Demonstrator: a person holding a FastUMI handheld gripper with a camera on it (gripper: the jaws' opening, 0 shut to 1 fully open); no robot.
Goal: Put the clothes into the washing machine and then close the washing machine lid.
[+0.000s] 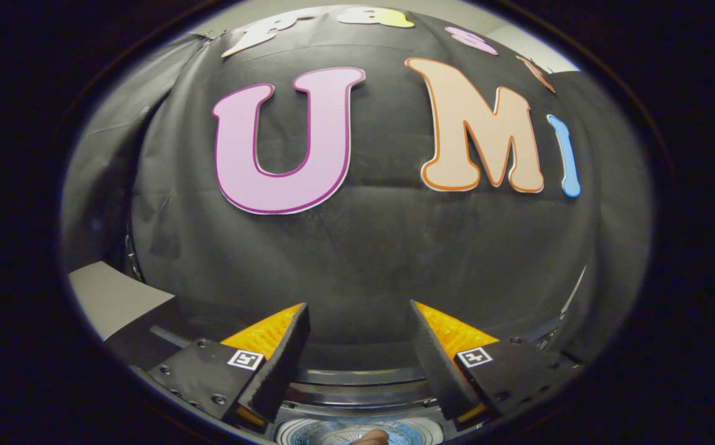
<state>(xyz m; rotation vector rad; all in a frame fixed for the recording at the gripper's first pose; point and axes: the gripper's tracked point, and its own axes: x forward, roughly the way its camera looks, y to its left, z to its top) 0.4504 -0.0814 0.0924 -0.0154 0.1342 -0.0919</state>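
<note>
Gripper (360, 337) fingers are standing spread wide apart, with nothing between them, and both tips are pointing toward the booth's black cloth wall (369, 259) rather than at any object. Each finger (283, 364) is carrying a small square marker tag on its outer block. Below and between the finger bases, close to the tool, the washing machine (357, 386) is showing its dark curved top rim, and under that rim a round pale-blue and white tub opening (332, 432) is looking upward, so the lid is not covering it from this angle. At the nearest point of that opening a small rounded orange-brown thing (372, 437) is peeking in; it is too cut off to say what it is. No clothes can be identified for certain. To the left of the fingers, a pale grey flat surface (113, 296) is lying beside the machine. Farther off, the cloth wall is hanging across the whole background, creased at both sides.
</note>
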